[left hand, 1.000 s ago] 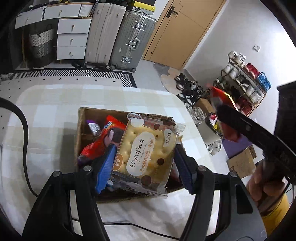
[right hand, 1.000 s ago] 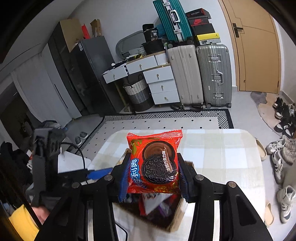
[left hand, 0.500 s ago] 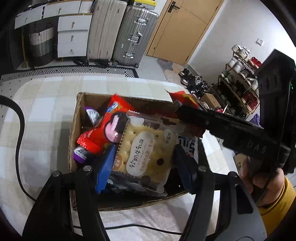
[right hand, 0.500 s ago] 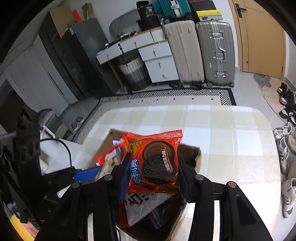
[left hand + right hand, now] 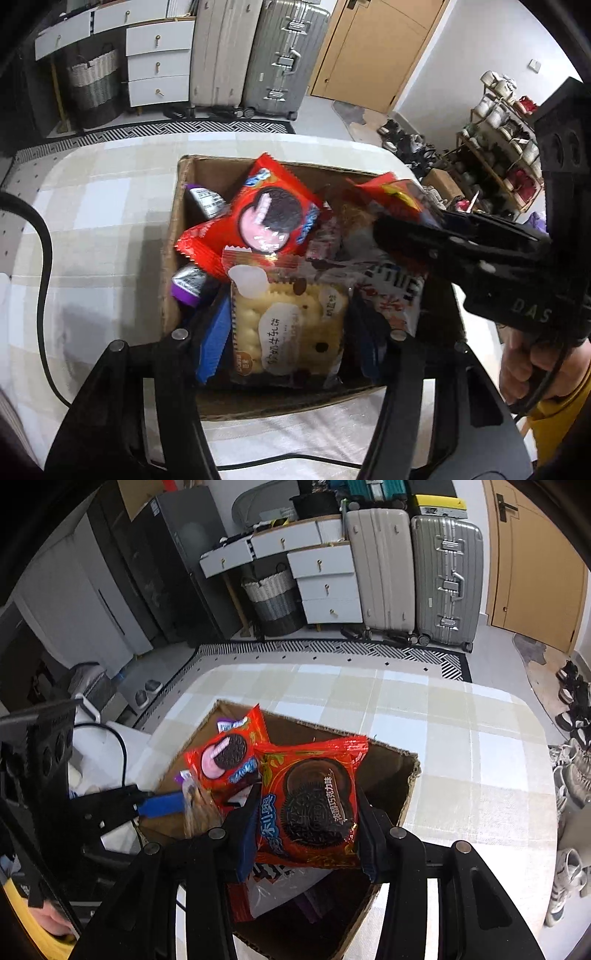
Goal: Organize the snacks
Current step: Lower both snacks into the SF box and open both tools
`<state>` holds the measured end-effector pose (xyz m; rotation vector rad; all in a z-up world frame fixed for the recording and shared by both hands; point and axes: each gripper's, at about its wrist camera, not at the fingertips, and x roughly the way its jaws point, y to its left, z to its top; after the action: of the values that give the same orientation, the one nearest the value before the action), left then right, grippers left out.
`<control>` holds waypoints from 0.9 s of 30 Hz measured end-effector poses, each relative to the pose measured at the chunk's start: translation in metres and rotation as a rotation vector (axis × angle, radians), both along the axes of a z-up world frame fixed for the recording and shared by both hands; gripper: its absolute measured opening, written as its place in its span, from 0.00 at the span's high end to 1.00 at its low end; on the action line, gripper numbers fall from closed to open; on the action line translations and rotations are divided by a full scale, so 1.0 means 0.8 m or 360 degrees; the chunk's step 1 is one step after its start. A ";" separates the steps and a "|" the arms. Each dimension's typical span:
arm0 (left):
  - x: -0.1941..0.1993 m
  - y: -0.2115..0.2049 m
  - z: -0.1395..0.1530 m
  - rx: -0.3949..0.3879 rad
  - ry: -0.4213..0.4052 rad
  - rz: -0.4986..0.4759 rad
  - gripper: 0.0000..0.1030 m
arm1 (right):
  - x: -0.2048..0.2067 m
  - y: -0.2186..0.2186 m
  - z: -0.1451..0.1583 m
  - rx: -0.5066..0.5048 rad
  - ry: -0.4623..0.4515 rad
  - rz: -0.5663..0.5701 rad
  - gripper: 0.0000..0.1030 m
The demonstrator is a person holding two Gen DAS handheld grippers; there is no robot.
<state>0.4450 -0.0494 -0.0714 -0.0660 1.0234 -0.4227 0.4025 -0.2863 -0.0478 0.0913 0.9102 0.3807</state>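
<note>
**Two snack packs held over the cardboard box**

On the checked bench, the cardboard box holds loose snacks – a red strawberry Oreo pack lies on top. The left gripper has its jaws closing on a cracker biscuit pack, held low inside the box's near end. To the right, the right gripper pinches a red chocolate Oreo pack upright between its blue pads – just above the box's right half
</note>
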 end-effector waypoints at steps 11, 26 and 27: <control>-0.005 0.013 0.019 -0.0013 -0.0072 0.0001 0.37 | -0.013 -0.007 0.023 -0.0029 -0.0117 -0.0011 0.59; -0.053 0.088 0.071 -0.0225 -0.0226 0.0040 0.26 | 0.019 0.055 0.017 -0.0066 -0.0050 0.0118 0.59; -0.057 0.094 0.072 -0.0227 -0.0232 0.0055 0.25 | 0.021 0.056 0.015 -0.0066 -0.0044 0.0117 0.59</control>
<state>0.3992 0.0262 -0.0140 -0.1781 0.8466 -0.4617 0.4189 -0.2416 -0.0361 0.0147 0.8956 0.4305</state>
